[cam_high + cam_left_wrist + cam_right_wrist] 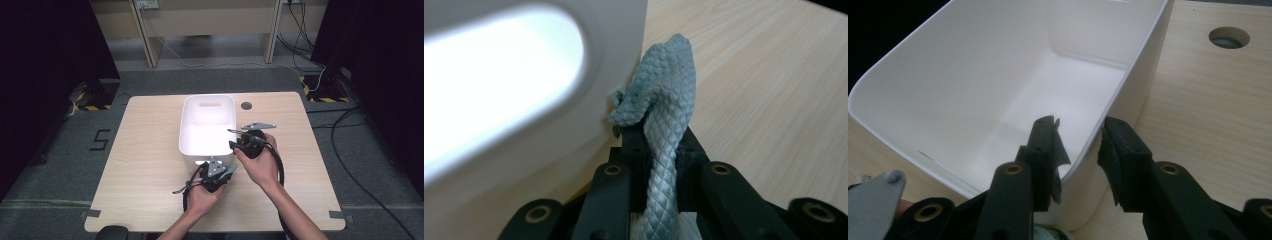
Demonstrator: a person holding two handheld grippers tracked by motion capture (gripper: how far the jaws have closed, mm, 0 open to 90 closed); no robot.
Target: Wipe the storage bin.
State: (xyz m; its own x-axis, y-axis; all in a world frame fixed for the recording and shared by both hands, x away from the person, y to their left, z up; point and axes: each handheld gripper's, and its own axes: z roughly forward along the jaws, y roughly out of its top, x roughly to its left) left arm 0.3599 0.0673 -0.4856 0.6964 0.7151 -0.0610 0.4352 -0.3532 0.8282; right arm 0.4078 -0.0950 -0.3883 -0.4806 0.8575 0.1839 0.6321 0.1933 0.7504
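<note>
A recording lab: black curtains (45, 45), hazard tape (327, 99), floor cables (350, 165), numbered carpet (99, 140).

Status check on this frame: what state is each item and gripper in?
white bin: upright on the table, inside bare.
cloth: pinched in the left gripper, bunched end against the bin's outer wall.
left gripper: shut on the cloth.
right gripper: jaws straddle the bin's rim; grip unclear.
table: carries the bin.

table (150, 150) wood | grommet hole (246, 106) | floor mark 5 (99, 139)
</note>
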